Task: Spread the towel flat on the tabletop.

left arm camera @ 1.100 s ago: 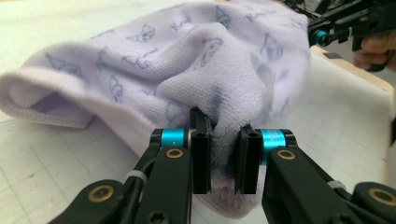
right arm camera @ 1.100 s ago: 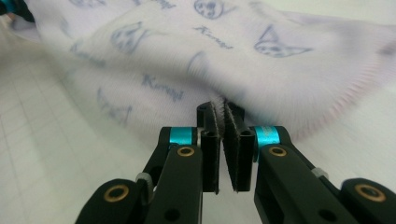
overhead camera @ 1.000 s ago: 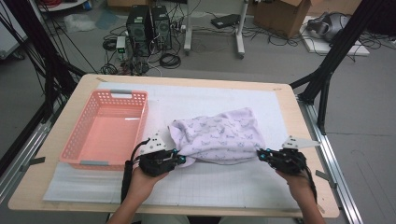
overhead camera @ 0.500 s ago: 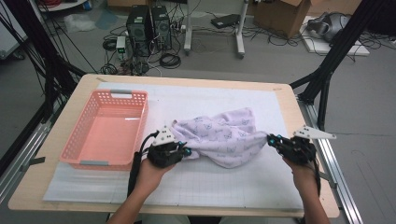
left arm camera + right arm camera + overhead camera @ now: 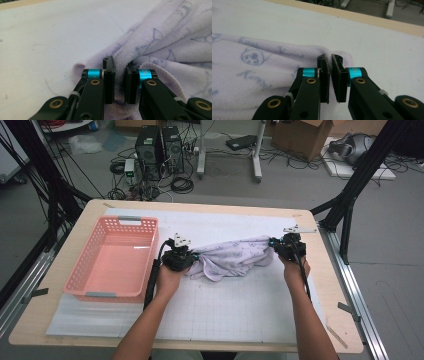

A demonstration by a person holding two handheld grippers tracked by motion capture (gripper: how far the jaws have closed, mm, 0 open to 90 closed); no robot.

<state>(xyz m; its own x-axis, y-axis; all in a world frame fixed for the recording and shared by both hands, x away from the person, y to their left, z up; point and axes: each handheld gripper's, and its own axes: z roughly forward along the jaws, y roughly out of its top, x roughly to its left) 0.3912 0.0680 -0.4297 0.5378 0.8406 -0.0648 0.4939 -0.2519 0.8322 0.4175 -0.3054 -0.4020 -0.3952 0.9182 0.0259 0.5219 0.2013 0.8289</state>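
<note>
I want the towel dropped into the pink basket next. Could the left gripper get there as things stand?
Probably yes. The left gripper sits just beside the pink basket, nothing lies between them, and the basket is open-topped. But the towel is also clamped by the right gripper, which would have to follow or let go.

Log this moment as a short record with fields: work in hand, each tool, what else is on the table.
work: lilac towel stretched between two tools above the white mat
left tool: shut on the towel's bunched end
right tool: shut on the towel's hemmed edge
towel: bunched, sagging in the middle
basket: pink basket, at the table's left, nothing inside
</note>
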